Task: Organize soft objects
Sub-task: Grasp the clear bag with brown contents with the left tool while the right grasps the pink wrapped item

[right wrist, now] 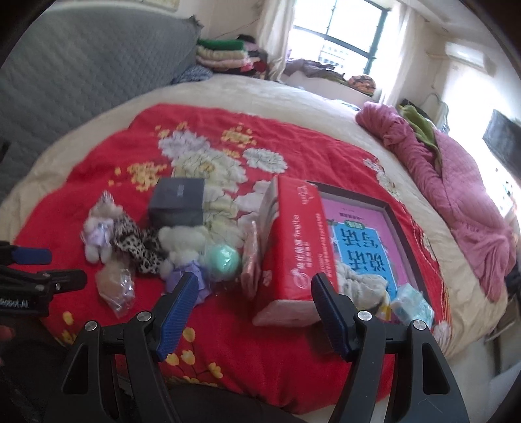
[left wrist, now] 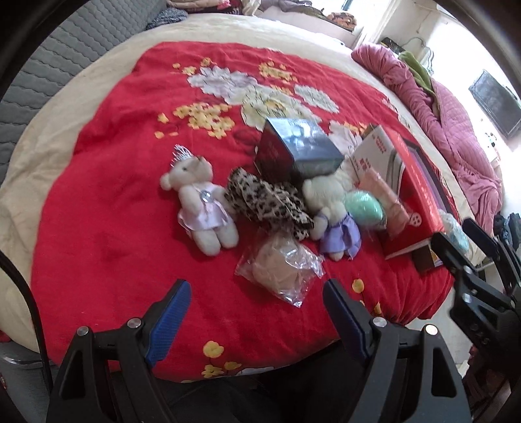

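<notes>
Soft toys (left wrist: 202, 198) are heaped on the red blanket (left wrist: 114, 195) beside an open box (right wrist: 384, 234), probably for packing, while both grippers' fingers (left wrist: 172, 322) are spread, empty.

A lived-in bedroom in a home; a wide bed (right wrist: 325, 107) fills it, spread with a red flowered blanket (left wrist: 136, 136) and backed by a grey quilted headboard (right wrist: 81, 75); a crumpled pink quilt (right wrist: 462, 182) lies along one edge; folded clothes (right wrist: 221, 53) are stacked beside a curtained window (right wrist: 342, 29); an air conditioner (right wrist: 469, 55) hangs high on the wall.
</notes>
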Demonstrator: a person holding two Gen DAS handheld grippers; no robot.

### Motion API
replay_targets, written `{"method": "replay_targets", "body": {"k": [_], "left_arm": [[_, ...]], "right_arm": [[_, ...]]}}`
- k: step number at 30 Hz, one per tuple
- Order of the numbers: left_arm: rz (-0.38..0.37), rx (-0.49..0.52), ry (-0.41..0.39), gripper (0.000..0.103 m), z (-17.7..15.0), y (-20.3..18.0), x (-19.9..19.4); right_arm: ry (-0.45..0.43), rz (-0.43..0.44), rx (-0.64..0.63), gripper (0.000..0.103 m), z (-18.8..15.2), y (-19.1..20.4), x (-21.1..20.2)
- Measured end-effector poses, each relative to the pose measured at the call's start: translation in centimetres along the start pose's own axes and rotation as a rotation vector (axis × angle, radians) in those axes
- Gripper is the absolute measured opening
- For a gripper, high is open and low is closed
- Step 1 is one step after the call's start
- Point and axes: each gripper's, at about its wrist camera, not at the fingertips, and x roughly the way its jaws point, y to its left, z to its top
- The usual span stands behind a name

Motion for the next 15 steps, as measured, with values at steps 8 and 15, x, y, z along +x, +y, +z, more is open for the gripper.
{"method": "replay_targets", "body": {"k": [8, 15], "left_arm": [[-0.006, -0.011, 0.042, 0.082, -0.4, 0.2, 2.0], [-0.021, -0.027, 0.055, 0.082, -0.2, 0.4, 3.2]], "right_arm": [[0.058, -0.122, -0.157, 0.073, 0.6, 2.7, 4.1], [0.084, -0.242, -0.334, 0.065, 0.1, 4.6, 6.7]]}}
